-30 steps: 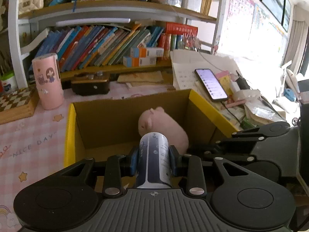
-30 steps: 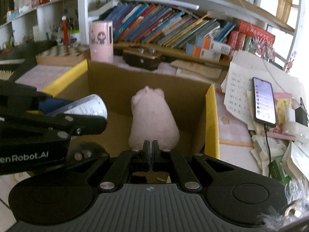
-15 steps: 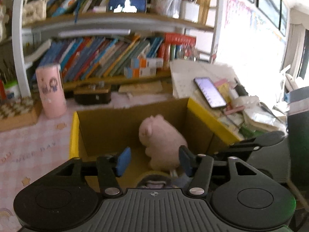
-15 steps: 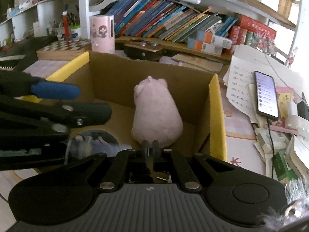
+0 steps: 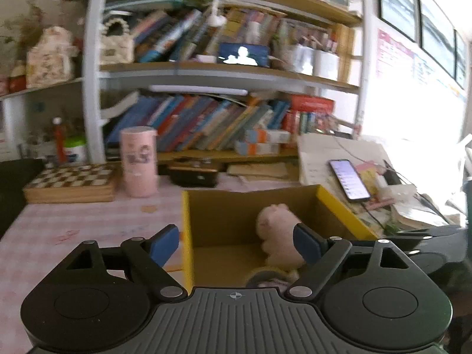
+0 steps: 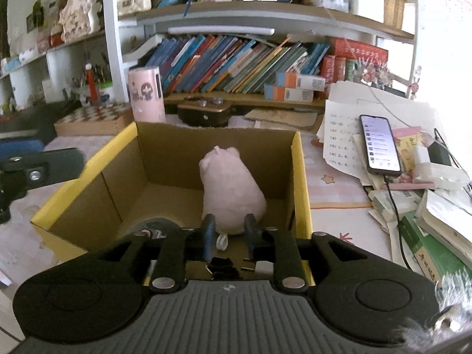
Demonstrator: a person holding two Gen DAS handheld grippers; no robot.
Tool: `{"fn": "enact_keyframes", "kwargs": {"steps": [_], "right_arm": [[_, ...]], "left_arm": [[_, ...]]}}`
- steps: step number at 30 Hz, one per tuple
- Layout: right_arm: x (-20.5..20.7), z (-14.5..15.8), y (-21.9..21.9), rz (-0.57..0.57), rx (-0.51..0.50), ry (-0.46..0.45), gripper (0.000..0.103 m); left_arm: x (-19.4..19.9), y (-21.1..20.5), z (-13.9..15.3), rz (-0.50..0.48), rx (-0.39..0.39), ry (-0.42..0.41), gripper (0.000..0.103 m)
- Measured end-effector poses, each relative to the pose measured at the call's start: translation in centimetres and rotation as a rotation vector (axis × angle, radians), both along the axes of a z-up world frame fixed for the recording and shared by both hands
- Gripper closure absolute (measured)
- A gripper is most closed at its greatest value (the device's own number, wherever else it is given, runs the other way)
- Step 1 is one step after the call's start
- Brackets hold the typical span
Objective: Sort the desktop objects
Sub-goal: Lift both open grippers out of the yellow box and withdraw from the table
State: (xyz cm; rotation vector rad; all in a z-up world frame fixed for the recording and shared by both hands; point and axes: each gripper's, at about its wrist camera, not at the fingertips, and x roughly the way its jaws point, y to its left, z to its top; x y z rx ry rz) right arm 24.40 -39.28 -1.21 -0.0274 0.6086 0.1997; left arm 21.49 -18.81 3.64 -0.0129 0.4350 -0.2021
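— In the cardboard box (image 6: pixel 165 159)?
— Pink plush pig (image 6: pixel 231 190) upright toward the right wall; dark cylindrical can (image 6: pixel 153 225) lying at the near left.
— Grippers?
— Left gripper (image 5: pixel 236 243) with fingers spread wide, empty. Right gripper (image 6: pixel 228 231) with fingers narrowly parted, holding nothing.

Both wrist views face shelf, sharing box (image 5: pixel 339 206) (image 6: pixel 298 177).

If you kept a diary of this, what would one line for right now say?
left gripper: jaws open, empty | right gripper: jaws open, empty | cardboard box: holds pink plush
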Motion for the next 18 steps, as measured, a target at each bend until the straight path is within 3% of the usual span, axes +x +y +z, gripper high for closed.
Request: {"fn": "enact_keyframes", "kwargs": {"steps": [7,18], "right_arm": [[-2.7,0.9,-0.4,-0.071,0.04,-0.032,0.074],[-7.8,1.3,2.4,-0.12,0.044,-0.046,0.063]], "left_arm": [[-3.3,3.2,0.4,0.083,0.005,-0.026,0.008],[-7.6,7.5,-0.2,0.198,-0.008,0.008,0.006]]}}
